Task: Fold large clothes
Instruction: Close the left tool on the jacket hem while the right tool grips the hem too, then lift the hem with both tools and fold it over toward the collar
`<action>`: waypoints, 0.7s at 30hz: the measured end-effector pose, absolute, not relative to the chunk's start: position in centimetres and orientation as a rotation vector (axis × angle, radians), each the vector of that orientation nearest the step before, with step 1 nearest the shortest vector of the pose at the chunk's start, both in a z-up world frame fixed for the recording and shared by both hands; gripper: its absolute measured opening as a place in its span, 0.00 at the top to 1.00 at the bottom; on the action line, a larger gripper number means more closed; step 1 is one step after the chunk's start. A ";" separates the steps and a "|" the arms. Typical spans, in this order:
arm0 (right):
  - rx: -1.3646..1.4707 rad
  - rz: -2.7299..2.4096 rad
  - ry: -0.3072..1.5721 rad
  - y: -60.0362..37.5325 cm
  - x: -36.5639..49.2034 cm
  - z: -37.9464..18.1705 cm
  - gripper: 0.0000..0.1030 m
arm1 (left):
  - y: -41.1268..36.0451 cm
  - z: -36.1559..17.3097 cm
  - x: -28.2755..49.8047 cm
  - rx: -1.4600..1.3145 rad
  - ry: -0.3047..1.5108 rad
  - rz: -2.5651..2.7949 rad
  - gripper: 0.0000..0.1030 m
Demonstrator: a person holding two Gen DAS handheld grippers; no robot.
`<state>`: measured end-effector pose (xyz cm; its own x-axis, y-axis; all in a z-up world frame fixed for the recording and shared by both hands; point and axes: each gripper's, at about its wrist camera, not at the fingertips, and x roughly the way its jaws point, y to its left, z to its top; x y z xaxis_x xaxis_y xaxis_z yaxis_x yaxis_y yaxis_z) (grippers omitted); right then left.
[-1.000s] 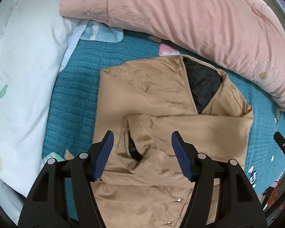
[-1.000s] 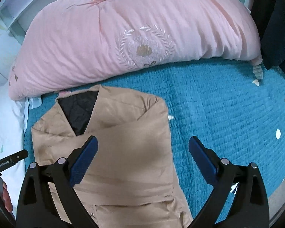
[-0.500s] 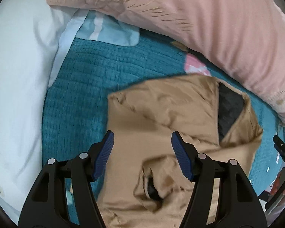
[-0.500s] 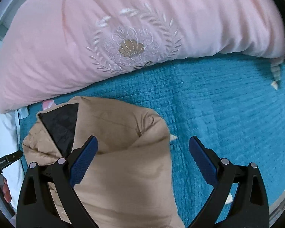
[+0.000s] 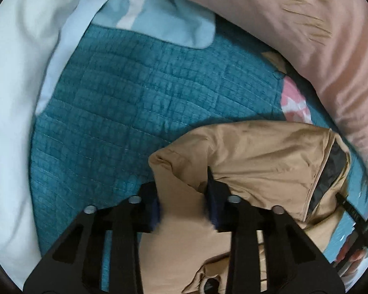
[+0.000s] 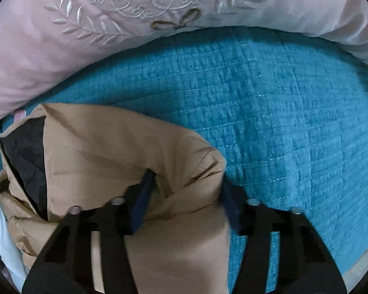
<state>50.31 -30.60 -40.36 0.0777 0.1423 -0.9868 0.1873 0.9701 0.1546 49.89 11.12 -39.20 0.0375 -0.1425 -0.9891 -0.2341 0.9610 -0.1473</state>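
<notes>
Open teal quilt (image 6: 294,127) is lying to the right of the tan jacket (image 6: 125,152), giving a gripper a wide flat stretch to pass over. Beyond it the pink duvet (image 6: 61,56) is bulging along the far side, blocking travel that way and crowding the jacket's far corner. On the jacket's other side, teal quilt (image 5: 125,103) is again lying bare, but the white pillow (image 5: 14,93) is walling in that side just past it. A light blue cloth (image 5: 174,22) is tucking under the duvet (image 5: 319,39) at the far end.
</notes>
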 end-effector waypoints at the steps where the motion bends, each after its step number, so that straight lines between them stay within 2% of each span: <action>1: 0.270 -0.026 1.495 -30.6 50.2 -40.2 0.75 | 11.1 -39.0 49.8 -0.308 1.537 0.070 0.78; 5: 0.310 -0.012 1.471 -31.2 49.5 -38.5 0.81 | 11.4 -38.3 49.3 -0.352 1.538 0.063 0.84; 21: 0.282 0.021 1.341 -33.7 44.2 -28.1 0.82 | 12.1 -28.9 42.5 -0.356 1.431 -0.018 0.84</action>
<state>44.24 -33.72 -28.06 0.2326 0.1767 -0.9564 0.1462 0.9658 0.2140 42.49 12.12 -28.92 0.1484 -0.2240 -0.9632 -0.2001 0.9471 -0.2511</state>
